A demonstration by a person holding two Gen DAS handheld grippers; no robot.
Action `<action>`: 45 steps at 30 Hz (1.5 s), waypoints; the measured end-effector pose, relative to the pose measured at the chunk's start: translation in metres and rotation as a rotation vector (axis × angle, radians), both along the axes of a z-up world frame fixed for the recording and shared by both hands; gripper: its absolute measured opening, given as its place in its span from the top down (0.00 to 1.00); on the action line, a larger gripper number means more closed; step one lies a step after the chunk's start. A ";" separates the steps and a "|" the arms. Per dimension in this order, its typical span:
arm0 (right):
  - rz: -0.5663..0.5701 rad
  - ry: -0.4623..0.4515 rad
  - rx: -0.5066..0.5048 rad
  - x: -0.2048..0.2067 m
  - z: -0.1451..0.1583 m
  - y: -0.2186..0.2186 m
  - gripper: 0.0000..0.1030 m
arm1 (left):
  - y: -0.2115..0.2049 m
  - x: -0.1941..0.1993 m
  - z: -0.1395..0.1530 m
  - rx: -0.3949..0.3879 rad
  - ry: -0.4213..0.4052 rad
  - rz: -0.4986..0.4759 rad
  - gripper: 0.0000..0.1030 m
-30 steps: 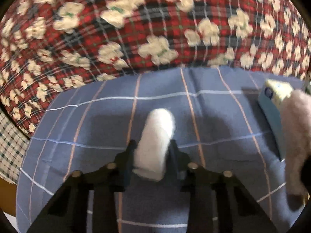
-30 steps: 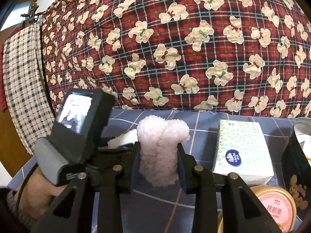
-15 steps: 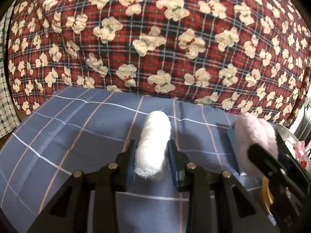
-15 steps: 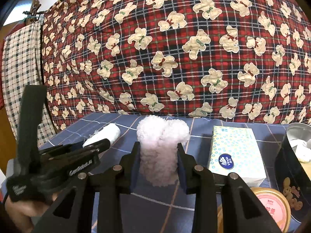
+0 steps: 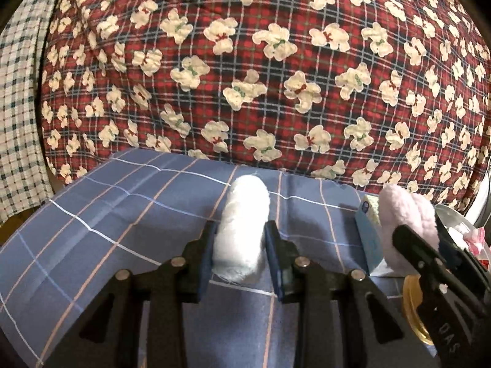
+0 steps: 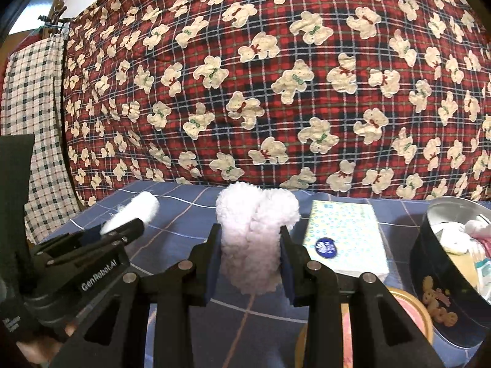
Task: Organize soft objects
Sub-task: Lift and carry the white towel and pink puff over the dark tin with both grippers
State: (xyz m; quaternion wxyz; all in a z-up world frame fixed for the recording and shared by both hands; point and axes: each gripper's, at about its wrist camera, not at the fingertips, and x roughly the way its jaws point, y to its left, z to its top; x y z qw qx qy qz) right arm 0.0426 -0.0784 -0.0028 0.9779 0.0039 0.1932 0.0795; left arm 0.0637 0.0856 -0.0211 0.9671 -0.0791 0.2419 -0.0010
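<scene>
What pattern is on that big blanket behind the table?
Red plaid with cream teddy bears on the blanket, clearest in the right wrist view.

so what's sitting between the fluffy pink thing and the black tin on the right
The tissue pack lies flat on the blue cloth between the fluffy pink roll and the black tin, seen in the right wrist view.

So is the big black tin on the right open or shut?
Open. The round black tin has no lid on, and the right wrist view looks straight inside at white and pink things.
</scene>
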 end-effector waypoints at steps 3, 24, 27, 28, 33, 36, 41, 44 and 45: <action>-0.010 -0.006 -0.006 -0.006 0.000 -0.005 0.64 | -0.006 -0.006 0.001 0.015 -0.006 -0.005 0.70; -0.027 -0.087 -0.072 -0.047 0.008 -0.029 0.64 | -0.040 -0.041 0.006 0.041 -0.036 -0.025 0.70; -0.026 -0.098 -0.080 -0.053 0.009 -0.033 0.64 | -0.047 -0.043 0.006 0.037 -0.035 -0.038 0.70; -0.028 -0.106 -0.087 -0.055 0.010 -0.035 0.64 | -0.050 -0.044 0.007 0.038 -0.035 -0.044 0.70; -0.037 -0.126 -0.104 -0.064 0.011 -0.043 0.64 | -0.062 -0.049 0.007 0.030 -0.031 -0.067 0.70; -0.043 -0.134 -0.115 -0.069 0.012 -0.050 0.64 | -0.070 -0.052 0.008 0.028 -0.033 -0.081 0.70; -0.061 -0.158 -0.129 -0.078 0.014 -0.062 0.64 | -0.083 -0.056 0.011 0.031 -0.041 -0.099 0.70; -0.073 -0.171 -0.134 -0.083 0.015 -0.069 0.64 | -0.090 -0.057 0.012 0.032 -0.040 -0.107 0.70; -0.077 -0.174 -0.134 -0.084 0.015 -0.071 0.64 | -0.093 -0.058 0.012 0.031 -0.039 -0.112 0.70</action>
